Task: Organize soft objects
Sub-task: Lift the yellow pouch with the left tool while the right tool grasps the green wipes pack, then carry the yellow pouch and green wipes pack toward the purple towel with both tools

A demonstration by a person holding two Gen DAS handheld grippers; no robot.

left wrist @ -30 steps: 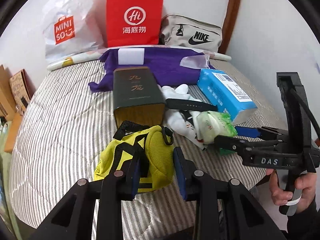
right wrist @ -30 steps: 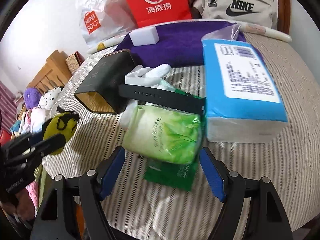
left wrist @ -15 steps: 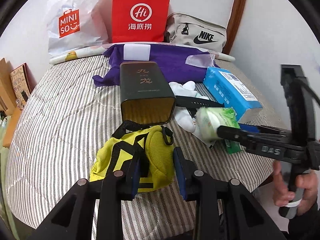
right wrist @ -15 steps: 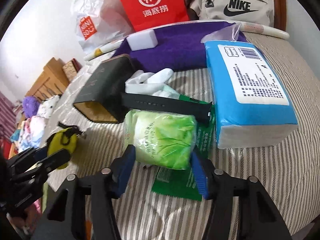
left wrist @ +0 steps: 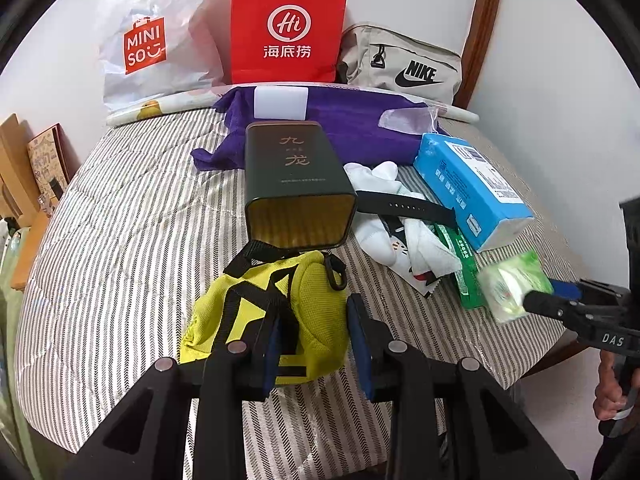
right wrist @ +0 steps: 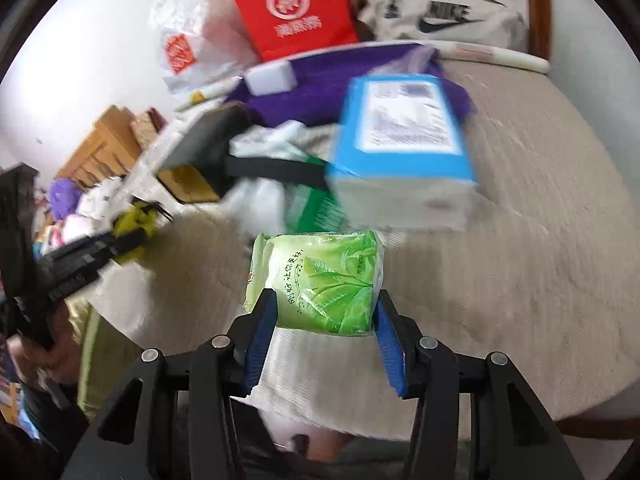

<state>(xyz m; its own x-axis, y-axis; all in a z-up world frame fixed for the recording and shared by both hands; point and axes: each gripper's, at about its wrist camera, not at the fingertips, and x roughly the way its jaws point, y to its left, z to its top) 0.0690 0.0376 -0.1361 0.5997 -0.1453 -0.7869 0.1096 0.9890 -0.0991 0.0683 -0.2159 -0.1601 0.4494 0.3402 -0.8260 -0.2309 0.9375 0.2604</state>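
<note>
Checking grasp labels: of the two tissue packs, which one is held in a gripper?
The green tissue pack, clamped in the right gripper off the bed. The bigger blue tissue pack lies ungripped on the bedcover.

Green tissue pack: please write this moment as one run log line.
right gripper: shut on green tissue pack, lifted | left gripper: shut on yellow pouch | blue tissue box: on bed
</note>
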